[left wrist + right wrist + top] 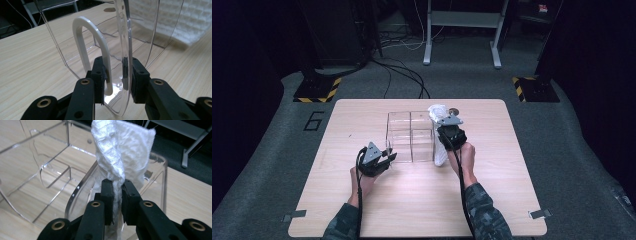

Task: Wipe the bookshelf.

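A clear plastic box [411, 136] with several compartments stands mid-table. My left gripper [388, 156] is at its front left corner. In the left gripper view my left gripper [116, 75] is shut on the box's clear wall [123, 30] and a white looped handle [81, 37] beside it. A white textured cloth [439, 150] hangs along the box's right side. My right gripper [446, 125] holds it from above. In the right gripper view the right gripper [117, 187] is shut on the bunched cloth [125, 147], above a rounded clear compartment [160, 170].
A small dark round object [454, 110] lies on the table behind the box. The wooden table [412, 200] has bare room in front and at both sides. Cables [402, 70] and a metal stand [462, 30] are on the floor beyond the far edge.
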The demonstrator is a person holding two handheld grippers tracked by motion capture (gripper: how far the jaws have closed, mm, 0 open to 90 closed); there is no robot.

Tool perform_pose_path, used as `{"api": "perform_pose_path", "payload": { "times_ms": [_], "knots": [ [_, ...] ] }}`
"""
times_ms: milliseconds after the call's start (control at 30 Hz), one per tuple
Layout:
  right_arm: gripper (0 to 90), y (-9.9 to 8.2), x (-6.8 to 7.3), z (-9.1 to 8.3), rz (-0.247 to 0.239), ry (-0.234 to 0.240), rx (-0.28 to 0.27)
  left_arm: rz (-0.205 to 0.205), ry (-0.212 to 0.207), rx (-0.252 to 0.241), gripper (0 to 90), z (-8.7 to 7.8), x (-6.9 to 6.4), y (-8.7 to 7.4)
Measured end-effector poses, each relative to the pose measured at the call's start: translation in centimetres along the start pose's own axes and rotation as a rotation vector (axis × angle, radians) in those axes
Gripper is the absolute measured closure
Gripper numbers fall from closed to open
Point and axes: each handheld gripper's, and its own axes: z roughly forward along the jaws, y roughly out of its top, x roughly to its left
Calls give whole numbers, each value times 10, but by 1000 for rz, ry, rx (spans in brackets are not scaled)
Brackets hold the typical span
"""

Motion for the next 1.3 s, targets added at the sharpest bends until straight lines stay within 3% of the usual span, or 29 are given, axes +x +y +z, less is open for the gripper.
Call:
{"api": "perform_pose_path", "payload": {
  "times_ms": [500, 800, 867, 933, 1133, 1300],
  "knots": [
    [808, -34, 10, 3, 1, 59, 74, -11, -3, -1, 699, 1, -1, 0],
    [811, -57, 16, 3, 4, 99, 150, -11, -4, 2, 699, 1, -1, 0],
    [811, -60, 17, 2, 16, 106, 148, -11, -3, 2, 699, 1, -1, -1],
    [811, -64, 16, 1, -2, 118, 149, -12, -5, 3, 699, 1, -1, -1],
    [812, -72, 11, -7, 30, 166, 157, -9, -2, 4, 699, 1, -1, -1],
    [815, -74, 2, -20, 85, 211, 126, 1, 3, 3, 699, 1, 0, 0]
  ]
}}
